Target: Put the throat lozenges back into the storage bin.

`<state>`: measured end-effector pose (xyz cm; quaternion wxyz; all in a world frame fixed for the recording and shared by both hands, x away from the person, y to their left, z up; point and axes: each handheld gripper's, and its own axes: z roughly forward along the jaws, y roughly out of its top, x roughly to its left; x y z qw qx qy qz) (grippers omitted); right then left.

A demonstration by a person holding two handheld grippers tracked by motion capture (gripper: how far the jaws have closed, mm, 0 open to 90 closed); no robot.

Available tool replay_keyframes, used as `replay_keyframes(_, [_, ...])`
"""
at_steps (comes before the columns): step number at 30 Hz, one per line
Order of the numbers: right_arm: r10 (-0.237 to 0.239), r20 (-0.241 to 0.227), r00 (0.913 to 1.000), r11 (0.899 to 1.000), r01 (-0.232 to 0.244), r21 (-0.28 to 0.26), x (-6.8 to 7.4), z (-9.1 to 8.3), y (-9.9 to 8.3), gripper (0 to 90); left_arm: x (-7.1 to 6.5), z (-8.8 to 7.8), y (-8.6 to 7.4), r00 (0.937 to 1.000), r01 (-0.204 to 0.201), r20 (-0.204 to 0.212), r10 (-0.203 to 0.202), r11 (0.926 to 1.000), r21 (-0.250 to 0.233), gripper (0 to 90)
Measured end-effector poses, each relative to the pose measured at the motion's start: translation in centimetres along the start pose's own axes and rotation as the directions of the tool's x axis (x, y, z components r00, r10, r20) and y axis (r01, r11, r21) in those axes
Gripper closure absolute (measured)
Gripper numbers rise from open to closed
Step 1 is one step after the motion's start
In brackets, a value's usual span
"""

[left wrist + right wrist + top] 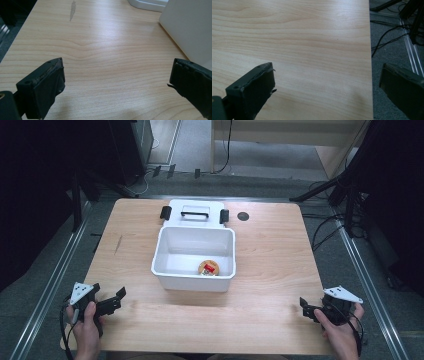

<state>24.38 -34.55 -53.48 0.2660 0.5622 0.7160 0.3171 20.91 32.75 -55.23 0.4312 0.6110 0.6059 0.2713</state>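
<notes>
The small round thing [208,268] with a red patch on a tan disc lies on the floor of the white bin [162,251], close to the near wall and a little right of the bin's middle. From my left claw [118,298] it sits ahead and off to the right, over the bin's near rim; from my right claw [303,307] it sits ahead and to the left, and farther away. I judge the left the nearer of the two, though either must rise over the wall and come down from above, since the wall stands between claw and thing.

The thing looks round, so I see no long axis to line the jaws along. The red patch may be a label, but it is too small to read.

Both claws stand wide and hold nothing; each rests low at a near corner of the wooden table [270,250], well apart from the bin. In the left gripper view the bin's white wall [190,27] rises ahead on the right.

Behind the bin, touching its far rim, lies the white lid [195,212] with black clasps and a handle; I can read no brand on it. A dark round spot [243,216] marks the table beside the lid.
</notes>
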Motion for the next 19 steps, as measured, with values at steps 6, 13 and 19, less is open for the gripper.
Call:
replay_keyframes(6, [0.025,-0.007,0.9997,0.999,-0.026,-0.043,-0.4,-0.5,-1.7,0.7,0.0,0.0,0.0,1.0000,0.000,0.000,0.000,1.0000,0.000,0.2])
replay_keyframes(13, [0.051,-0.017,0.9986,0.994,-0.052,-0.094,-0.4,-1.2,-2.8,0.7,0.0,0.0,0.0,1.0000,0.006,0.000,-0.006,1.0000,0.001,0.2])
replay_keyframes(19, [0.093,-0.030,0.9952,0.987,-0.097,-0.125,-0.6,-1.5,-3.0,0.8,0.1,0.1,0.0,1.0000,0.009,0.001,-0.009,1.0000,0.002,0.2])
